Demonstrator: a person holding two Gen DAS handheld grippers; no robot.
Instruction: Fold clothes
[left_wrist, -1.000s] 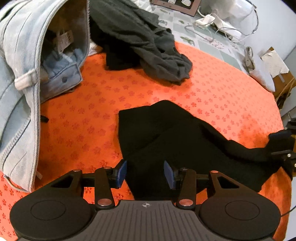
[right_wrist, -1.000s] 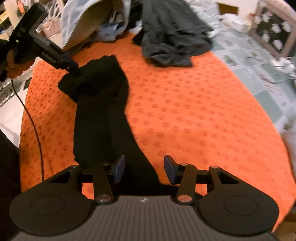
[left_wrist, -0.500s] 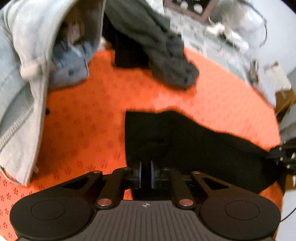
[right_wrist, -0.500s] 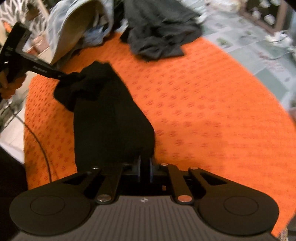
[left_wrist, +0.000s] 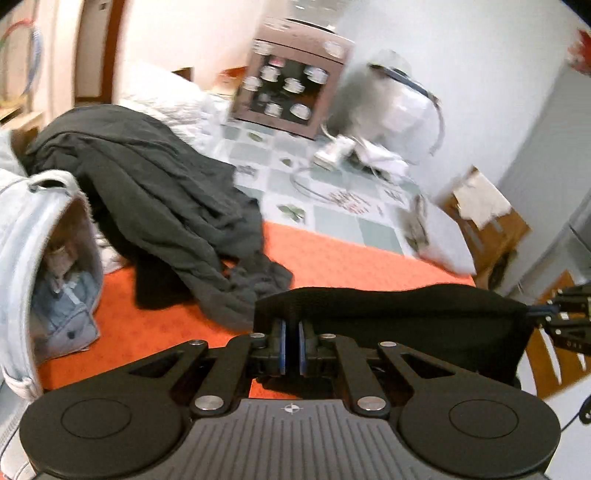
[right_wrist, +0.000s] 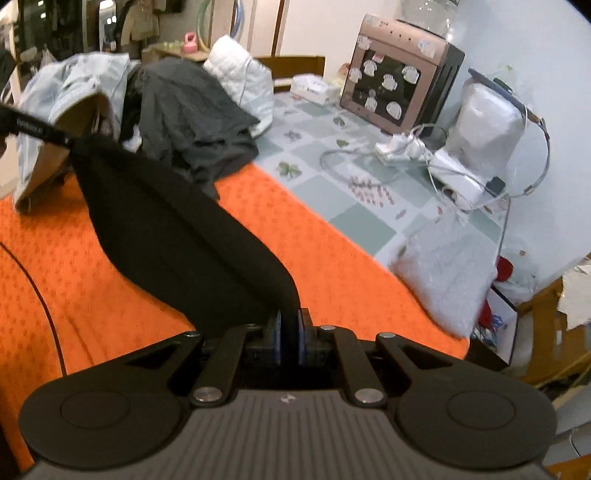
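The left tool (left_wrist: 290, 345) is clamped on one end of the black garment (left_wrist: 388, 314), its blue pads pinching a fold of cloth at the near left corner. The right tool (right_wrist: 289, 339) is clamped on the other end, cloth visibly running up between its pads. The garment hangs stretched between the two, lifted off the orange cloth (right_wrist: 92, 280) that covers the near part of the surface. In the left wrist view the right tool shows only as a dark tip at the far right edge, touching the garment's end; the rest of it is cut off by the frame. In the right wrist view the left tool appears as a dark bar at the far left, meeting the garment's upper end, with the hand that holds it almost wholly cut off.

Beyond the garment lies a dark grey garment (left_wrist: 159, 192) in a heap, partly draped over the light denim piece (left_wrist: 40, 258) at the left; how they overlap underneath is hidden. Farther off, on the checked tablecloth (right_wrist: 354, 206), stand a brown box with stickers (right_wrist: 399, 74) and a white wrapped appliance (right_wrist: 487, 122); both are blurred in the left wrist view. The lower part of each view is blocked by the tool's own body.
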